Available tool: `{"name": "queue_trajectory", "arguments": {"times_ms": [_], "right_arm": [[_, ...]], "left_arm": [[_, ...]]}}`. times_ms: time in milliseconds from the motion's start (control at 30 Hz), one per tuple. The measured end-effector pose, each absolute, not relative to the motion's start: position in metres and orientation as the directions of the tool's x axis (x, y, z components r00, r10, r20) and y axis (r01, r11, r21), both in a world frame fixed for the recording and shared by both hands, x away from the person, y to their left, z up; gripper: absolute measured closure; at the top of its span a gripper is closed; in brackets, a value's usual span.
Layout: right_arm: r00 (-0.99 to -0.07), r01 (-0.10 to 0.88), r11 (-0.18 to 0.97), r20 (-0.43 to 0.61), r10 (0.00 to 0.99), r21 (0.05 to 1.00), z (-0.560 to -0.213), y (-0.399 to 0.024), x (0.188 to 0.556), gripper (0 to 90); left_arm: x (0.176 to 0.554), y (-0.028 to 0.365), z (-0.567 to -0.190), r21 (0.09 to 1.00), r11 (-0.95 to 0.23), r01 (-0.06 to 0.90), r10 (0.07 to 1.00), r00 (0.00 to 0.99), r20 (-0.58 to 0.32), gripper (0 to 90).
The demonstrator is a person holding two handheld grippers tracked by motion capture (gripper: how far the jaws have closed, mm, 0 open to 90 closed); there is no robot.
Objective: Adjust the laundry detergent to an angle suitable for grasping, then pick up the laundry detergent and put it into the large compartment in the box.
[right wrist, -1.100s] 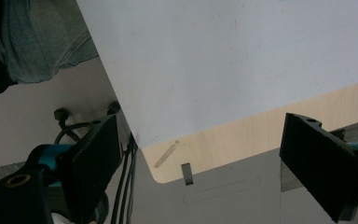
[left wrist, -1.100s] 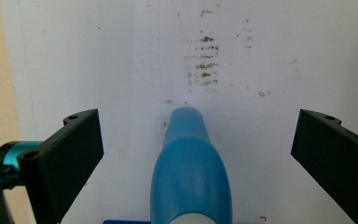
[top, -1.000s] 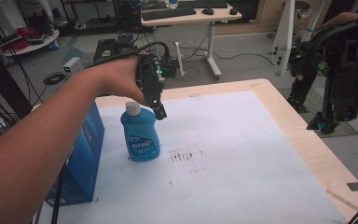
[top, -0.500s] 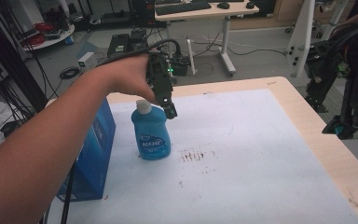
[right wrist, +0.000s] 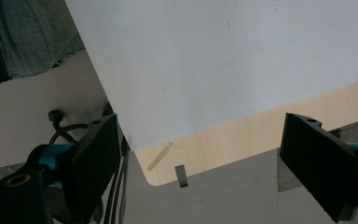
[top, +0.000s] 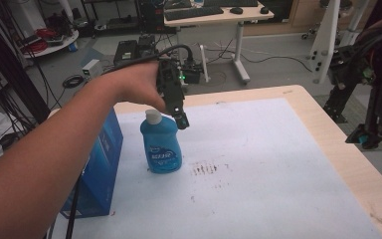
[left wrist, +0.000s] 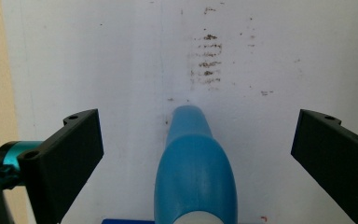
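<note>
A blue soap bottle point(top: 161, 148) with a white cap stands upright on the white mat point(top: 258, 164), left of centre. My left gripper point(top: 179, 117) hangs just above and behind the bottle's cap, pointing down. In the left gripper view the bottle point(left wrist: 195, 172) lies between the two wide-apart jaws, untouched; the left gripper point(left wrist: 196, 154) is open. My right gripper point(top: 365, 137) is held off the table's right edge, above the floor. In the right gripper view it point(right wrist: 200, 163) is open with nothing between its jaws, over the table corner point(right wrist: 168, 158).
A blue cardboard box point(top: 97, 169) stands at the mat's left edge, close beside the bottle. Dark smudges point(top: 206, 168) mark the mat right of the bottle. The wooden table rim point(top: 328, 134) runs along the right. Desks, cables and equipment fill the floor beyond.
My left gripper has come slightly lower and nearer over the bottle's cap. The right gripper stays off the right edge. The bottle has not moved.
</note>
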State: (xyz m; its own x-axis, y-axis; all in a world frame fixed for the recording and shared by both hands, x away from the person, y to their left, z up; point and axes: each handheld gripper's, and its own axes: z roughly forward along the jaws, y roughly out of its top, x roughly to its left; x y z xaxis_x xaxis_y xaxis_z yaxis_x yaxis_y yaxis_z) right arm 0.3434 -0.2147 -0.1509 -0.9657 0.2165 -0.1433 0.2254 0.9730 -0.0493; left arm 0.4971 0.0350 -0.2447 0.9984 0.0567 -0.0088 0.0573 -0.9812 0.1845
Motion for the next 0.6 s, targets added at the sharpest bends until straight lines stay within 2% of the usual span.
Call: {"name": "queue_trajectory", "arguments": {"times_ms": [600], "right_arm": [[-0.972,0.196,0.979,-0.146,0.185,-0.061,-0.150,-0.210,0.332,11.7]], "left_arm": [[0.490,0.035,-0.238,0.190,-0.980,0.060,0.062,0.998,0.007,2.1]]}}
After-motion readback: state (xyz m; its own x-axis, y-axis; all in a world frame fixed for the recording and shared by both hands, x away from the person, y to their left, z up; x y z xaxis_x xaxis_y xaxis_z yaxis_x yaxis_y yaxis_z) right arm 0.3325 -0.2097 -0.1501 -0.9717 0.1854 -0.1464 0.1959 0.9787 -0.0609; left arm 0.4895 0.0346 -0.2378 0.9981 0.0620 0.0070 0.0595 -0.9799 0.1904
